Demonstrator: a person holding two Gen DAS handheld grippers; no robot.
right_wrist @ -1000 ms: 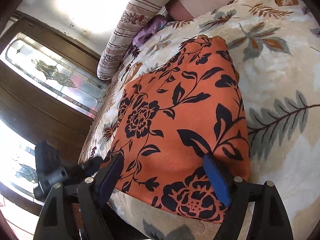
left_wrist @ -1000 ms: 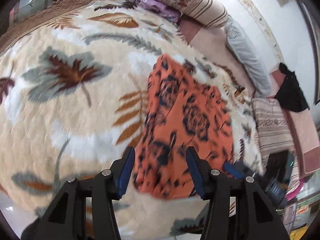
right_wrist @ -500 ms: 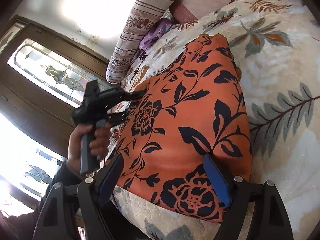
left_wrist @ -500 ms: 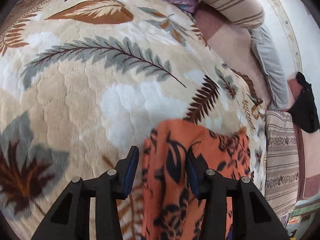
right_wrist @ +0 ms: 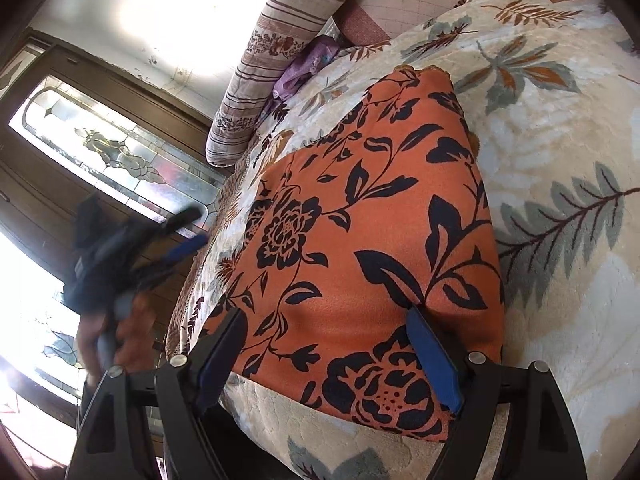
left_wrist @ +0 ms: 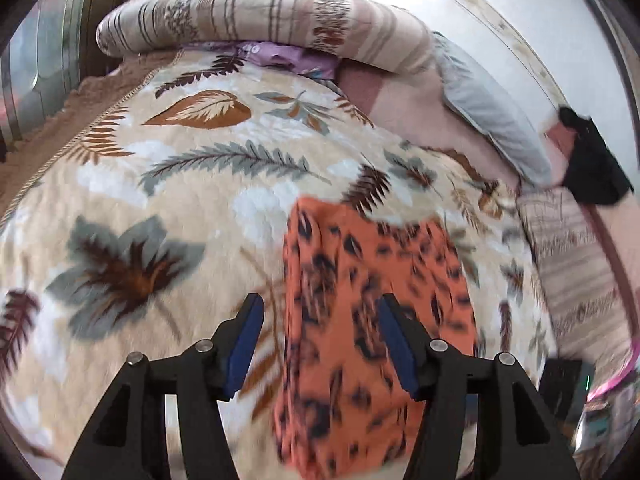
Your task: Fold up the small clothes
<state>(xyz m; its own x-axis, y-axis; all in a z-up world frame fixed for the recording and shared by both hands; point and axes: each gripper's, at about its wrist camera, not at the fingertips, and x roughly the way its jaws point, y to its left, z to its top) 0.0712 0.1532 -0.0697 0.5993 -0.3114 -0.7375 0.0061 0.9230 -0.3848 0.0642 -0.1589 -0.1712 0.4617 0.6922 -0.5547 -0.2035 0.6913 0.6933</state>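
1. Right claw (right_wrist: 328, 344): jaws spread wide, released. Its blue pads straddle the near end of the orange floral cloth (right_wrist: 372, 240); the right pad sits on or just above the fabric, and I cannot tell whether it touches. Nothing is pinched between the pads.
2. Left claw (left_wrist: 318, 340): jaws apart, and they have just been opening. It hangs above the bed with nothing gripped. In the left wrist view the cloth's left edge lies beneath the gap between the pads, blurred. In the right wrist view this claw shows as a dark blur at left, off the bed's edge, carried by a person's hand (right_wrist: 116, 332).
3. Orange floral cloth: a folded, roughly rectangular piece with a black flower-and-vine print, lying flat on the leaf-pattern blanket (left_wrist: 168, 208). Its near end is close to the bed's near edge; its far end narrows slightly.
4. Blanket: cream plush with grey, brown and rust leaves, covering the bed all round the cloth.
5. Farther back: a purple garment (left_wrist: 280, 54) tucked at the blanket's far edge, just under a striped bolster (left_wrist: 260, 20).
6. Far right in the left wrist view: a grey pillow (left_wrist: 492, 116) and, beyond it, a black item (left_wrist: 592, 164).
7. Far left in the right wrist view: a wooden door with patterned glass (right_wrist: 108, 152), brightly backlit.
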